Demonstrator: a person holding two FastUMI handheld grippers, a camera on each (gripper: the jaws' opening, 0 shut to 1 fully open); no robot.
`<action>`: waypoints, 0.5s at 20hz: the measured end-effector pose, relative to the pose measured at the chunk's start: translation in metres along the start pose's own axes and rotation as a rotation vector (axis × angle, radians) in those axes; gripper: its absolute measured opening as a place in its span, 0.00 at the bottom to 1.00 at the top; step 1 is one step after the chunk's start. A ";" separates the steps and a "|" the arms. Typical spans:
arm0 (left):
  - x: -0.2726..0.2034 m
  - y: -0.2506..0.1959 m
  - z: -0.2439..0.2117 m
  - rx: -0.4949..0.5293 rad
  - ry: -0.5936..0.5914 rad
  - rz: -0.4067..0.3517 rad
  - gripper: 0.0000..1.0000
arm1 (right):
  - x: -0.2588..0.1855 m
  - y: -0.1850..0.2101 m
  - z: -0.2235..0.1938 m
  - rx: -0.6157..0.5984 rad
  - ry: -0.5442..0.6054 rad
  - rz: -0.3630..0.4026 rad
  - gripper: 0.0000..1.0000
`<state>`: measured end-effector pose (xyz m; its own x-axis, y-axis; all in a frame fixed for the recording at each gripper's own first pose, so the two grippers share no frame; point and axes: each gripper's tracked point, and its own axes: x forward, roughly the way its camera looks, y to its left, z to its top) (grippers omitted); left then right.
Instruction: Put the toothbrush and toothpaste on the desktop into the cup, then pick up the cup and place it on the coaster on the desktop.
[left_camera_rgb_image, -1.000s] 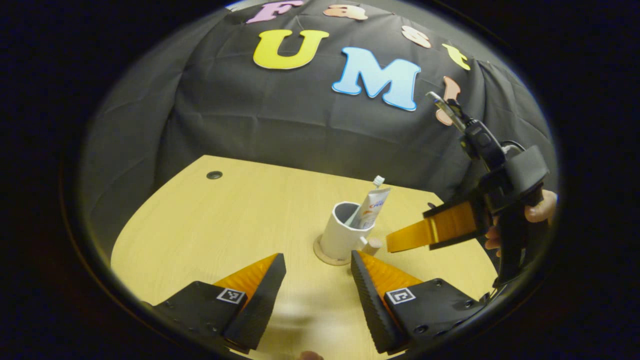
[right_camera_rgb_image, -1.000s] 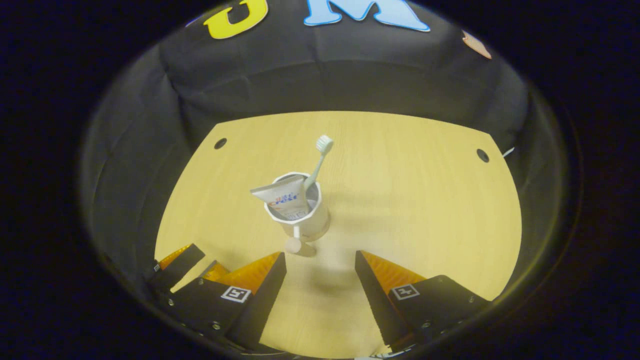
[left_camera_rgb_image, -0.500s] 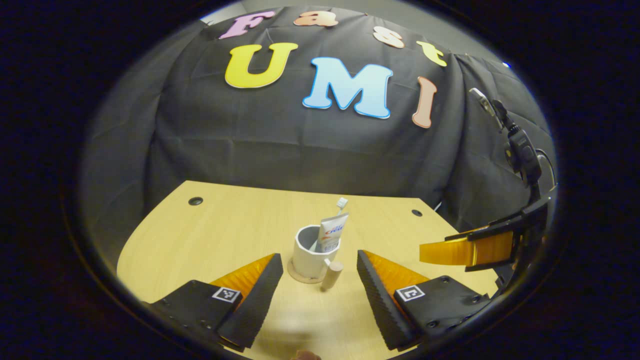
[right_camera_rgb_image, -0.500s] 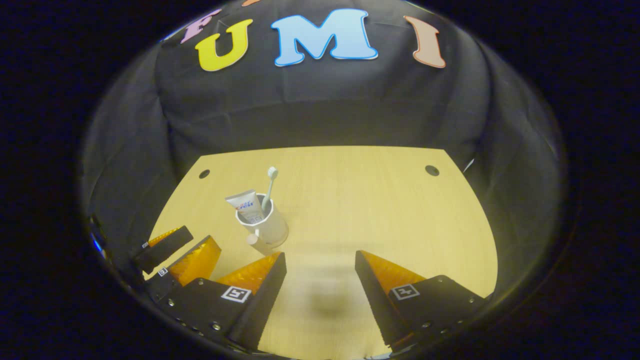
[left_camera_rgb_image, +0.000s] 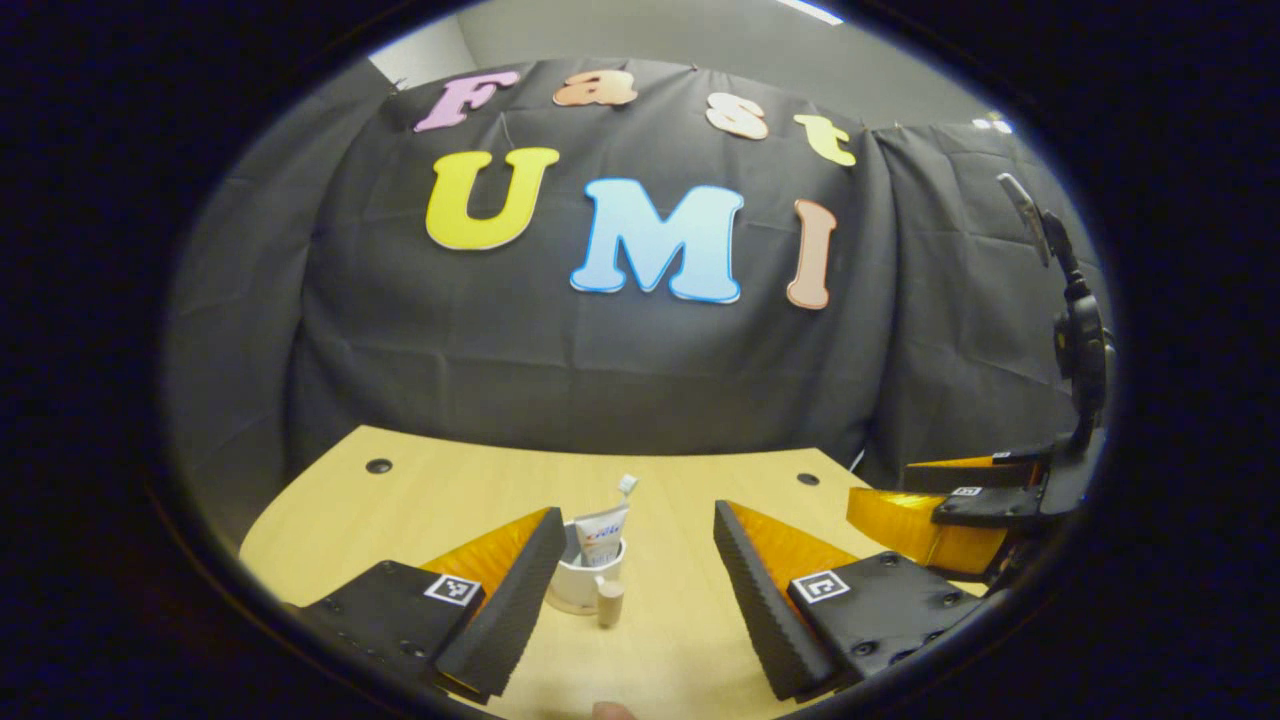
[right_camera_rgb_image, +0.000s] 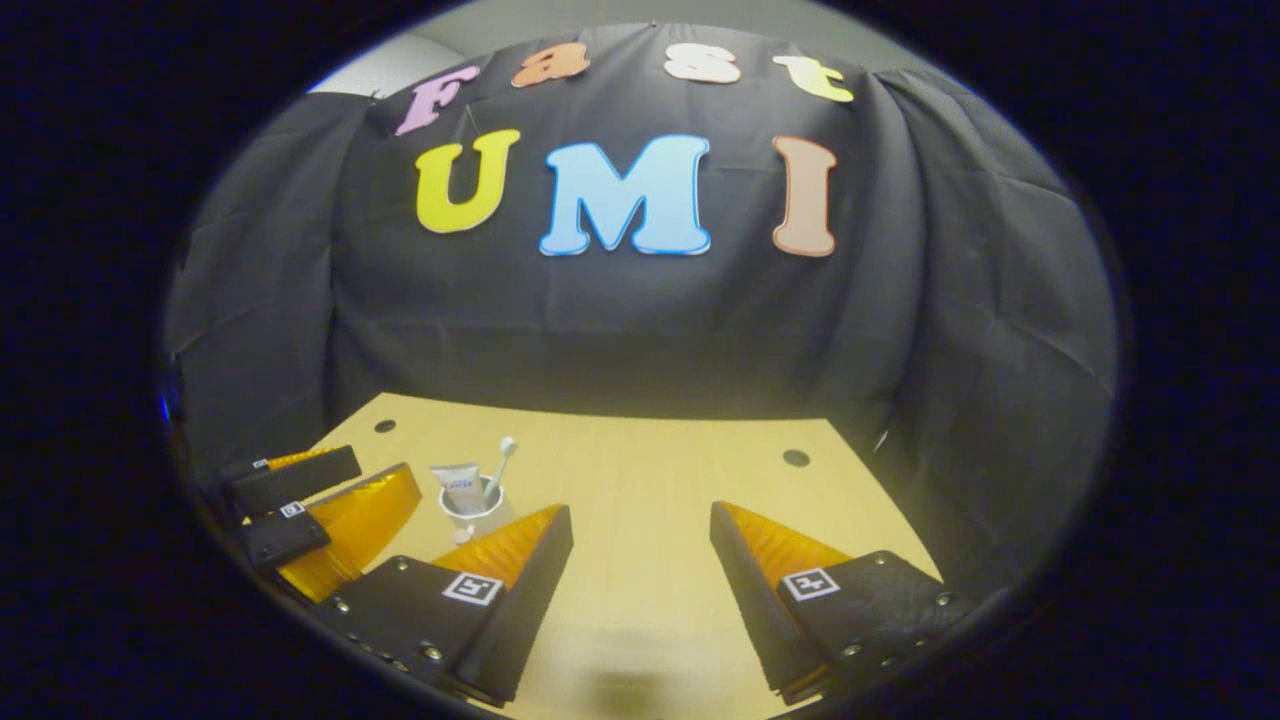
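Cup seen standing on the coaster, tongs apart

On the desktop (left_camera_rgb_image: 690, 640) the cup (left_camera_rgb_image: 585, 583) with toothpaste (left_camera_rgb_image: 600, 525) and toothbrush (left_camera_rgb_image: 626, 486) is seen on the coaster (left_camera_rgb_image: 572, 606); the left gripper (left_camera_rgb_image: 640, 580) and right gripper (right_camera_rgb_image: 640, 575) are held spread, empty.

This is a recording booth set up like a lab, not a lived-in room. A pale wooden desktop (left_camera_rgb_image: 690, 480) with round cable holes near its far corners serves as the landmark. Right behind it and around both its sides hangs a wrinkled black cloth (left_camera_rgb_image: 500, 340) as the booth's wall. Above the cloth's top edge a plain grey wall (left_camera_rgb_image: 700, 40) shows, with a bright strip of ceiling light (left_camera_rgb_image: 812, 10) higher still.
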<state>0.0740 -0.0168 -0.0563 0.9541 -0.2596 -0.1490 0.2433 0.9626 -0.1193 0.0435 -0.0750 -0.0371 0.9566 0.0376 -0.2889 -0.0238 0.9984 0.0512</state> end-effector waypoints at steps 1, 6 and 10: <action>-0.005 -0.004 0.012 0.001 -0.042 0.002 0.94 | -0.004 -0.002 0.008 0.000 -0.042 -0.003 0.86; -0.032 -0.025 0.047 0.021 -0.177 0.020 0.96 | -0.019 -0.022 0.033 -0.018 -0.206 -0.041 0.86; -0.052 -0.033 0.056 0.015 -0.235 0.058 0.96 | -0.038 -0.034 0.044 -0.036 -0.270 -0.043 0.86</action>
<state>0.0261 -0.0312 0.0100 0.9806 -0.1801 0.0776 0.1875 0.9769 -0.1024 0.0208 -0.1119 0.0147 0.9996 -0.0122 -0.0249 0.0125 0.9999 0.0088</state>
